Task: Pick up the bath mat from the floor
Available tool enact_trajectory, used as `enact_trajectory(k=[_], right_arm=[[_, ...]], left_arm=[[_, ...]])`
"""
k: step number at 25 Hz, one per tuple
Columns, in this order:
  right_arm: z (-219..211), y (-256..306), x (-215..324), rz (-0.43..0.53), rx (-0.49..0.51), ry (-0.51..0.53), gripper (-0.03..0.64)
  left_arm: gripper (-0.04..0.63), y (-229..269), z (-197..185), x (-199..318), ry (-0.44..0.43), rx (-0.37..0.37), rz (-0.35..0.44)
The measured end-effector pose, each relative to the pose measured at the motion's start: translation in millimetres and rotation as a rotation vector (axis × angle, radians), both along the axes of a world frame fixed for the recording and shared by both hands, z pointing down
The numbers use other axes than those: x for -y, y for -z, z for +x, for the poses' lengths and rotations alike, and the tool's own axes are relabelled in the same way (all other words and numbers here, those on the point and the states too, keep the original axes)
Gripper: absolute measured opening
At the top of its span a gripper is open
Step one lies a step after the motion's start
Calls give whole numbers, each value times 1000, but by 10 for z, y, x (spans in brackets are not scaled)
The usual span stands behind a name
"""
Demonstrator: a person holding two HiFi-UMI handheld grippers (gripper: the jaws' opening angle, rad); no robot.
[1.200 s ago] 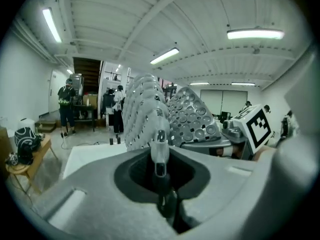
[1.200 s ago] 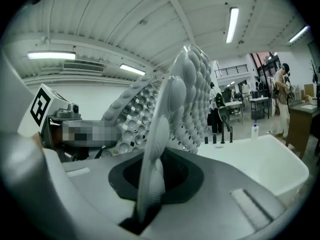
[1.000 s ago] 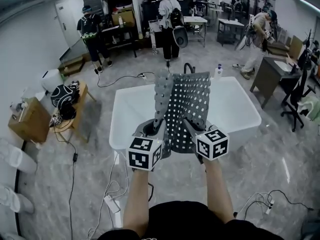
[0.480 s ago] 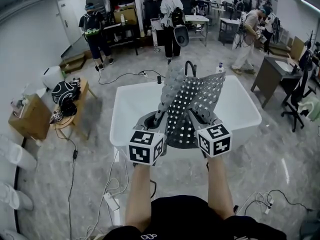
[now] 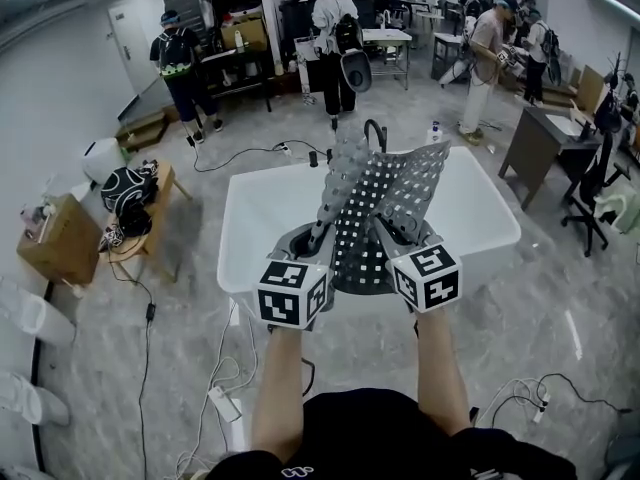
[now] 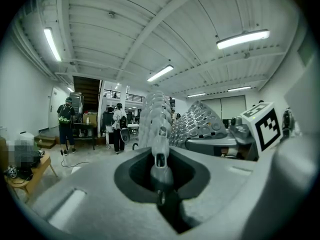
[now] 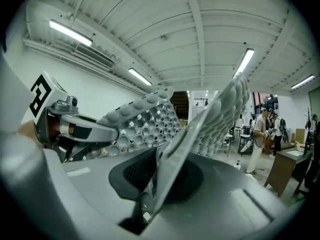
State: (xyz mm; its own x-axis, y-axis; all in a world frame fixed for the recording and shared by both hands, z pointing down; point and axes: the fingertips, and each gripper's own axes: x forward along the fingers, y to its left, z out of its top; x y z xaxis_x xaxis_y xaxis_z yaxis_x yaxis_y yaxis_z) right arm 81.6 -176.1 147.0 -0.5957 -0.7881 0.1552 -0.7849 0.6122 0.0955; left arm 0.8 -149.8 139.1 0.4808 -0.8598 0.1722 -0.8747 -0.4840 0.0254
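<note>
Hanging between both claws, the bath mat [image 5: 385,203] is held clear of the floor [image 5: 150,368]. The left gripper [image 5: 317,236] is clenched on the mat's near edge at its left side. In the left gripper view a thin grey strip of mat is pinched between the jaws and rises straight up ahead of them. The right gripper [image 5: 386,232] is clenched on the same edge further right. In the right gripper view the mat is caught edge-on between the jaws and leans up and to the right from them.

Between the two claws the mat is bowed into a fold. A face pierced with square holes is turned toward the head view above the right claw. A bumpy face with rows of suction cups is shown above the left claw. The mat is spread upward and away from the claws.

A white bathtub [image 5: 250,218] is seen just beyond and below them. A black faucet [image 5: 375,133] is visible past the mat's top edge, and a small bottle [image 5: 437,133] near the tub's far rim, beyond the right claw. The two claws are held side by side, near each other but apart. Several people are seen standing well beyond the tub.
</note>
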Motion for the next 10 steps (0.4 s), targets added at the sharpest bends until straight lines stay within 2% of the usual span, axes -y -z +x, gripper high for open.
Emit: enact_trajectory(k=[10], right_arm=[[-40, -44, -102, -14, -1, 15, 27]], left_arm=[[31, -29, -16, -99, 8, 2, -9]])
